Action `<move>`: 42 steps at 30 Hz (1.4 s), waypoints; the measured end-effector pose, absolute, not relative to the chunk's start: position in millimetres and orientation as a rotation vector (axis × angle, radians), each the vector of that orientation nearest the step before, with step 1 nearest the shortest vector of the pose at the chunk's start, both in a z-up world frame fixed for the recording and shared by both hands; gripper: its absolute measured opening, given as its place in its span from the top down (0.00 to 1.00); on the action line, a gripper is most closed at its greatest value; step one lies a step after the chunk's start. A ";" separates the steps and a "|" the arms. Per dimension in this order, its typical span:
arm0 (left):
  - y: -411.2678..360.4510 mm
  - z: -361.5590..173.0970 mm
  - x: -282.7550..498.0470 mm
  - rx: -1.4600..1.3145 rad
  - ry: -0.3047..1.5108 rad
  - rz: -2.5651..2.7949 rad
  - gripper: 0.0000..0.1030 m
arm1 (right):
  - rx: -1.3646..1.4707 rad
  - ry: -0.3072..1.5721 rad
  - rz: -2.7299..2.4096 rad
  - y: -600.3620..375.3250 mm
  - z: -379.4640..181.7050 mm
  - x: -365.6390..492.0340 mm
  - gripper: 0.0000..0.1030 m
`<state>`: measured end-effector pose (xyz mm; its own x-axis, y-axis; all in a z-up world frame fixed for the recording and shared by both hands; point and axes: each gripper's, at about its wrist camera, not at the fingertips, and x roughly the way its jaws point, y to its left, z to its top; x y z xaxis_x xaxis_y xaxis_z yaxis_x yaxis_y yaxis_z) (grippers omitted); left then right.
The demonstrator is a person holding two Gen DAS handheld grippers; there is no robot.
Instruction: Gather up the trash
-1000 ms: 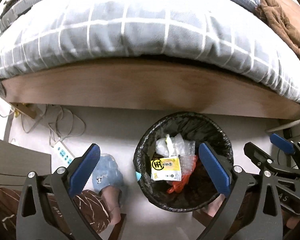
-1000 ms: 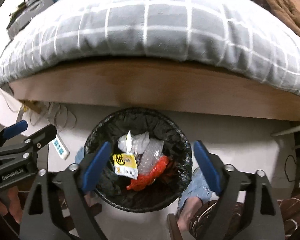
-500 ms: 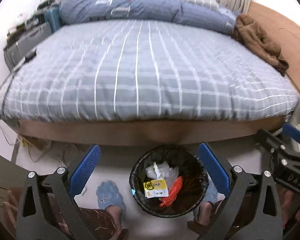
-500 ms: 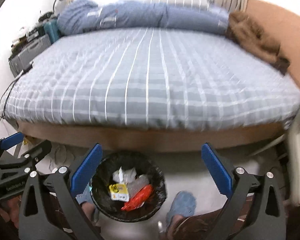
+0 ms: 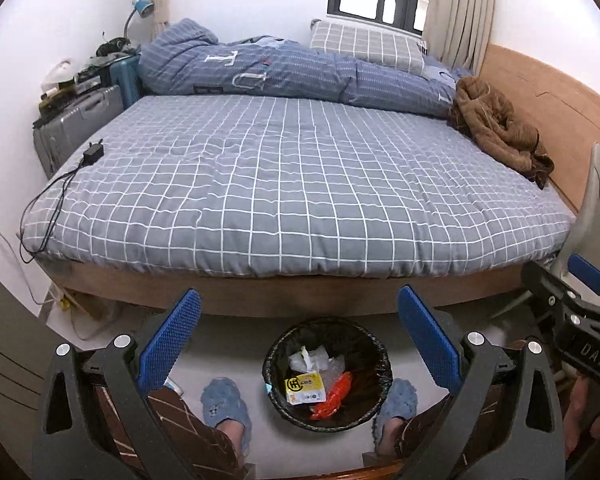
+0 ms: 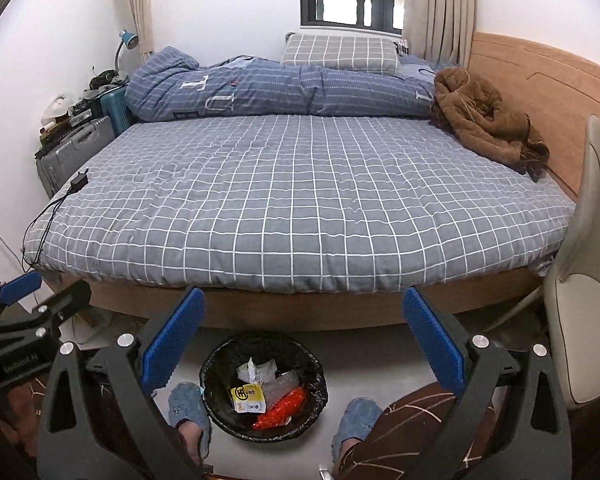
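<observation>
A black-lined trash bin (image 5: 374, 396) stands on the floor in front of the bed, between the person's feet; it also shows in the right wrist view (image 6: 216, 408). Inside lie a yellow packet (image 5: 303, 387), a red wrapper (image 5: 334, 396) and white crumpled paper (image 5: 312, 360). My left gripper (image 5: 298, 340) is open and empty, well above the bin. My right gripper (image 6: 300, 338) is open and empty at a similar height. Each gripper shows at the edge of the other's view.
A bed with a grey checked sheet (image 5: 292, 184) fills the middle. On it lie a black charger with cable (image 5: 93, 152), a blue duvet (image 5: 284, 72) and a brown garment (image 5: 496, 128). Suitcases (image 5: 76, 128) stand left. A chair (image 6: 580, 280) stands right.
Both grippers have risen and tilted up from close over the bin, so the whole bed and room have come into view. Both stayed open and empty.
</observation>
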<state>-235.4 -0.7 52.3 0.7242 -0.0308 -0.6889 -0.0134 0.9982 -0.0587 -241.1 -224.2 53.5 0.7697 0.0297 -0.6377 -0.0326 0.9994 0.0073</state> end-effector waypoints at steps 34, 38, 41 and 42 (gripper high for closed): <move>-1.2 51.8 -235.4 -0.023 0.776 0.013 0.06 | -0.013 0.694 0.033 -227.0 55.4 -241.5 0.07; -1.3 52.1 -234.9 -0.012 0.771 0.029 0.06 | -0.016 0.693 0.030 -226.6 55.3 -241.4 0.07; -1.8 51.8 -234.4 -0.014 0.777 0.020 0.06 | -0.017 0.695 0.031 -226.5 53.6 -241.4 0.07; -2.6 51.8 -234.6 -0.014 0.775 0.020 0.06 | -0.017 0.694 0.032 -226.5 53.6 -241.4 0.07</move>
<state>-234.6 -2.6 51.8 0.7140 0.0128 -0.7000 -0.0229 0.9997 -0.0051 -241.4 -226.5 53.6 0.7680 0.0235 -0.6401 -0.0350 0.9994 -0.0054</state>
